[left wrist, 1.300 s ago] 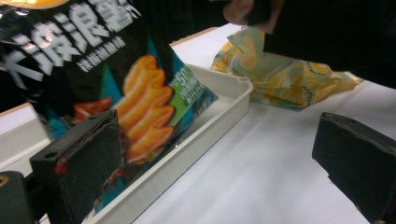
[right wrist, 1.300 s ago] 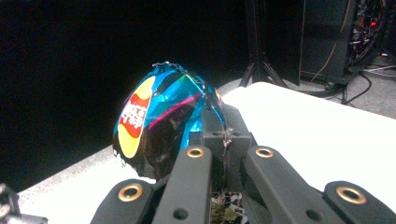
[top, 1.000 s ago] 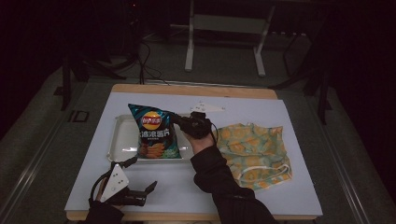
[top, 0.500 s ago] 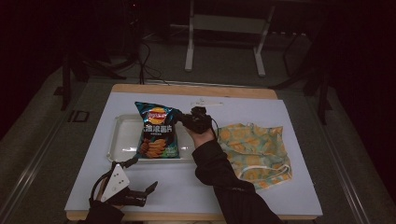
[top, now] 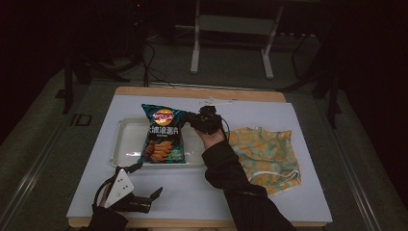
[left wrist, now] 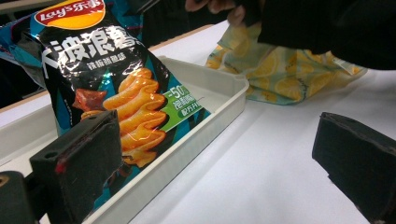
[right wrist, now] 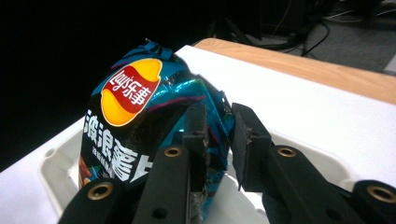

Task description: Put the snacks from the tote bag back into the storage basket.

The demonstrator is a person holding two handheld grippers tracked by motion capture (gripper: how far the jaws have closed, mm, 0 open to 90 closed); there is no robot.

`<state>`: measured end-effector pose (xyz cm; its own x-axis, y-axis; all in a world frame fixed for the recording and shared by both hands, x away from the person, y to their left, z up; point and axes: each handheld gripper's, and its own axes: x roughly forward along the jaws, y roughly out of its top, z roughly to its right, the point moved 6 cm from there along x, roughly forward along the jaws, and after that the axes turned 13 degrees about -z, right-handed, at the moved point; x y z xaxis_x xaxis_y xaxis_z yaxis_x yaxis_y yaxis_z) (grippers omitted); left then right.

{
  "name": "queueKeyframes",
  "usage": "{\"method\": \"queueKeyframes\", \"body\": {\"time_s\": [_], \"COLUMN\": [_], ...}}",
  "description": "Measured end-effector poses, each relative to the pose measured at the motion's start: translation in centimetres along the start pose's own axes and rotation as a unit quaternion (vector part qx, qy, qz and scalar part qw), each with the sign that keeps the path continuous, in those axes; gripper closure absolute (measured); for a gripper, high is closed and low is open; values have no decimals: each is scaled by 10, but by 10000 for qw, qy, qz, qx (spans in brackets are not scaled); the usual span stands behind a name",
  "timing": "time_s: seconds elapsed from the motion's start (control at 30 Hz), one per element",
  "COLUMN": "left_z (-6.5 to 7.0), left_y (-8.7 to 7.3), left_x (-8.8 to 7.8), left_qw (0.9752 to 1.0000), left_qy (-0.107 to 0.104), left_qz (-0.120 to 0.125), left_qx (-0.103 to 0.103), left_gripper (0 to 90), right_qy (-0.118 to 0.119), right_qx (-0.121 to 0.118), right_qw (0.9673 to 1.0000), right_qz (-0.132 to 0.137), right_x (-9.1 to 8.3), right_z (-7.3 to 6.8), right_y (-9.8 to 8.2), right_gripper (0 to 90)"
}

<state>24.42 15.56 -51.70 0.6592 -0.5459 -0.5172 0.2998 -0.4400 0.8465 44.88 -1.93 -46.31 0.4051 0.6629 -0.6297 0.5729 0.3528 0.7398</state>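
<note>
A teal and black chip bag (top: 163, 137) with an orange-red logo lies in a white tray (top: 127, 144), its top end raised. My right gripper (top: 192, 120) reaches in from the right to the bag's upper right edge. In the right gripper view the bag (right wrist: 140, 107) has that crinkled edge between the jaws of the right gripper (right wrist: 219, 112). They have just been opening and stand slightly apart, no longer pinching. My left gripper (top: 151, 199) rests open near the table's front left, nothing between its jaws (left wrist: 215, 158); the bag (left wrist: 116, 93) and tray (left wrist: 224, 88) lie ahead.
A yellow and teal patterned cloth (top: 262, 154) lies crumpled right of the tray, under the person's right forearm. A white sheet covers the wooden table (top: 202, 91). Stands and cables crowd the dark floor beyond the far edge.
The right gripper has shifted slightly away and to the right with the bag's corner. The bag has turned from tilted to straighter in the tray. The left gripper has not moved.
</note>
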Motion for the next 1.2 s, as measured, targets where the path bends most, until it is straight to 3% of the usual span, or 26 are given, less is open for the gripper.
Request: {"method": "queueKeyframes", "body": {"time_s": [0.13,0.33,0.43,0.6,0.9,1.07,1.2], "left_z": [0,0,0,0,0,1,0], "left_y": [0,0,0,0,0,0,0], "left_x": [1,1,1,1,2,2,3], "left_qw": [10000,10000,10000,10000,10000,10000,10000], "left_qy": [1,12,16,18,26,14,19], "left_qz": [-4,-18,-15,-30,-52,-54,-59], "left_qx": [-10,-18,-23,-9,4,-3,-13], "left_gripper": [21,21,21,21,21,21,21], "right_qy": [-196,-232,-158,-192,-242,-155,-54], "right_qx": [-86,-233,-247,-514,-862,-754,-737], "right_qw": [9998,9995,9996,9984,9959,9970,9972], "right_qz": [23,15,-7,-97,-123,30,-68], "right_x": [-14,-32,-40,-54,-79,-90,-99], "right_z": [3,4,3,-2,-7,-3,6], "right_y": [2,4,4,1,-5,-9,-19], "right_gripper": [747,685,613,444,272,200,137]}}
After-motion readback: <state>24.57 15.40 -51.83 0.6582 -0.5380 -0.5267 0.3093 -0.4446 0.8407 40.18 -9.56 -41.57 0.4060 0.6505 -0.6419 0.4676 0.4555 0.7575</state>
